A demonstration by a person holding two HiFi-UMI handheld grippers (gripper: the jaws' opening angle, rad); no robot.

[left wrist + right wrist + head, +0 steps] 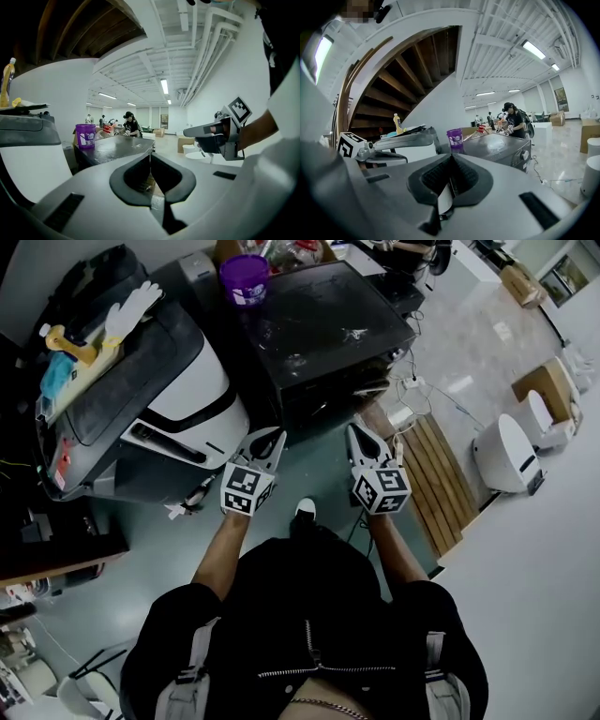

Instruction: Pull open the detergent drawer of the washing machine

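Standing at a black washing machine (319,329), the person holds both grippers out in front, per head view. The left gripper (272,435) and right gripper (359,432) sit side by side, both short of the machine's front and touching nothing. A purple cup (246,279) is on the machine's top, w/ a white-grey appliance (187,390) to the left and a wood pallet (441,479) to the right. The detergent drawer can't be made out.

Left gripper view: jaws pressed together, nothing btwn them. The machine top is ahead w/ the cup on it, and the right gripper is alongside.

Right gripper view: jaws closed too, empty. The machine is ahead-right, w/ a knob (524,154) on its front.
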